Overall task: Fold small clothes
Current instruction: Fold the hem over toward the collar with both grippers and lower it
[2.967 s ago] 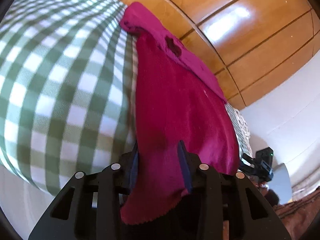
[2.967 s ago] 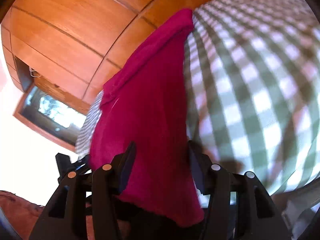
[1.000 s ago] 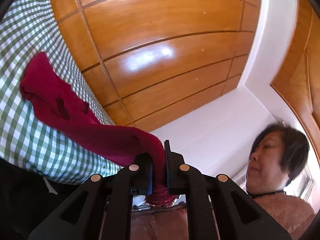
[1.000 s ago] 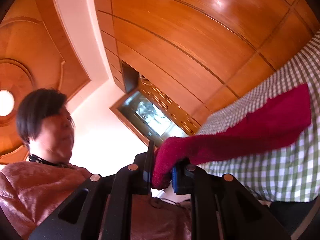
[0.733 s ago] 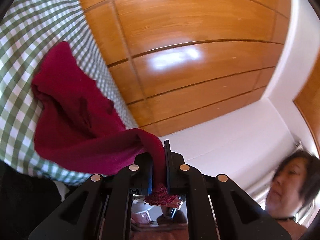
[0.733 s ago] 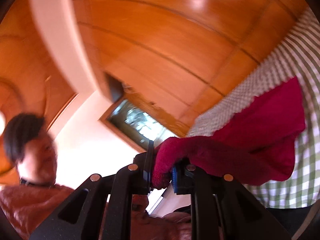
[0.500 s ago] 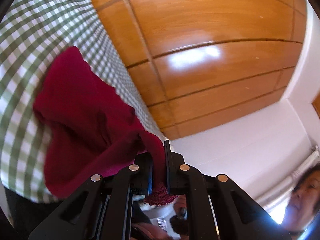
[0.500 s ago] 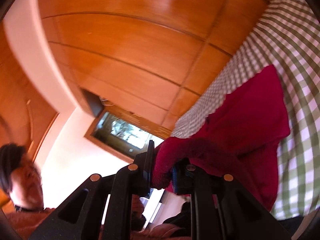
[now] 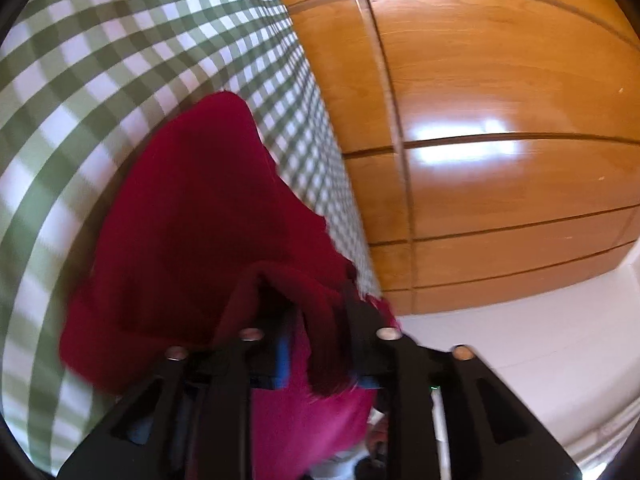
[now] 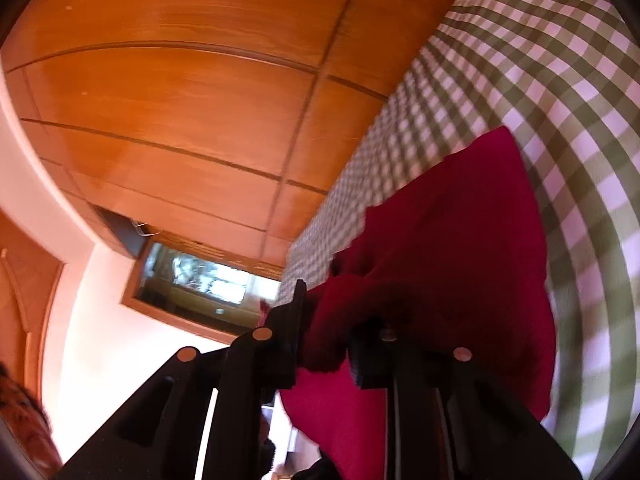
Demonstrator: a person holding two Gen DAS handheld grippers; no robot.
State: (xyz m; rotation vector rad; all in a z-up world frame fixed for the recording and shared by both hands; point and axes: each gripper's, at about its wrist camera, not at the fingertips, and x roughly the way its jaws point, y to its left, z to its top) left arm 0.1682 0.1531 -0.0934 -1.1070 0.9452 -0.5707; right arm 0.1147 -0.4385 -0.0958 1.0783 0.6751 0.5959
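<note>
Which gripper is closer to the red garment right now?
Right, slightly: the red garment fills the gap between the right gripper's opening jaws. The left gripper's jaws are opening wider, with the garment's edge hanging loosely between them.

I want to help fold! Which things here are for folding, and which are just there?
For the job:
- red cloth
- left gripper, opening, cloth between its fingers
- right gripper, opening, cloth between its fingers
- checked tablecloth

Just there:
- wooden wall panels
- window
</note>
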